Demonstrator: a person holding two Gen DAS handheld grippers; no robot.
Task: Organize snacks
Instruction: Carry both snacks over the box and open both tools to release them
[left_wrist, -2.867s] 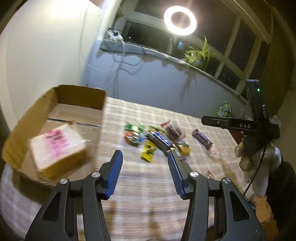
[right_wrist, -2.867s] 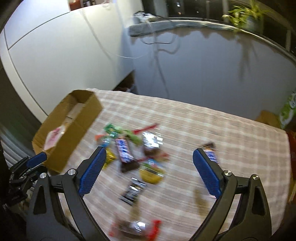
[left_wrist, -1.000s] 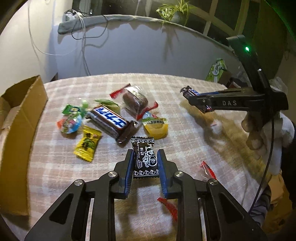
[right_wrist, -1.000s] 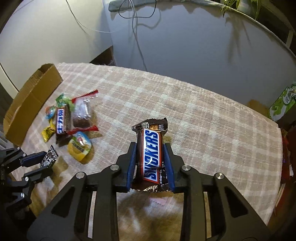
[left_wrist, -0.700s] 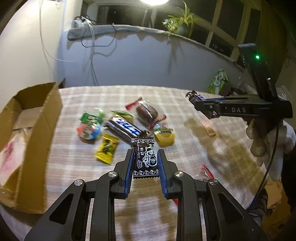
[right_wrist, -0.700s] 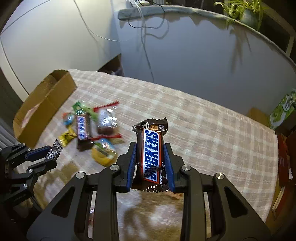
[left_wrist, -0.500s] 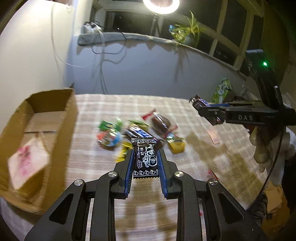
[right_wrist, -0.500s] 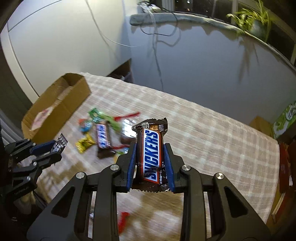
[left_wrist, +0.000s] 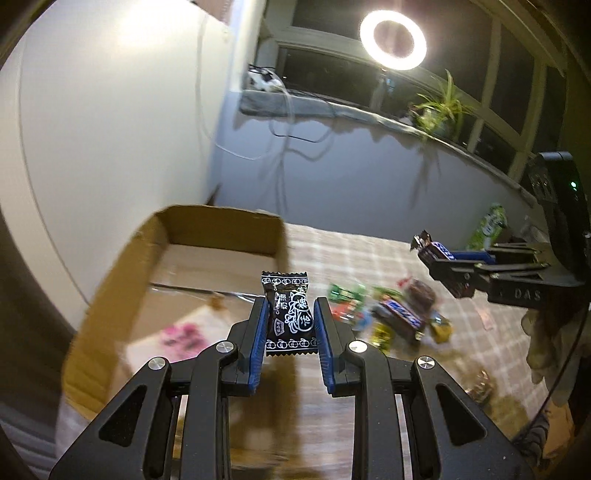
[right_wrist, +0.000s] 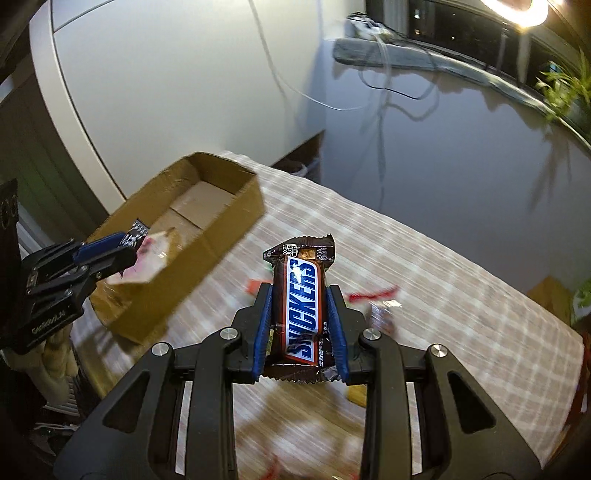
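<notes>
Transport step: left tongs (left_wrist: 290, 321) clamp black candy (left_wrist: 289, 314), right tongs (right_wrist: 300, 328) clamp Snickers bar (right_wrist: 302, 317); next, release both over cardboard box (left_wrist: 122, 266) at frame left.

A glossy black foil candy packet (left_wrist: 290, 315) sits between the blue ribbed rubber-like pads of the left gripper (left_wrist: 290, 317), whose matt black plastic arms carry bright metal screw heads. Beyond it to the left, an open box (left_wrist: 122, 280) of matt brown cardboard holds a clear shiny plastic-wrapped item printed pink (left_wrist: 177, 336). The right gripper (right_wrist: 300, 312), same matt black plastic, clasps a shiny brown film-wrapped Snickers bar (right_wrist: 301, 310) over a woven checked cloth (right_wrist: 424, 273). Loose sweets (left_wrist: 391, 317) in glossy wrappers lie on the cloth right of the left gripper.
</notes>
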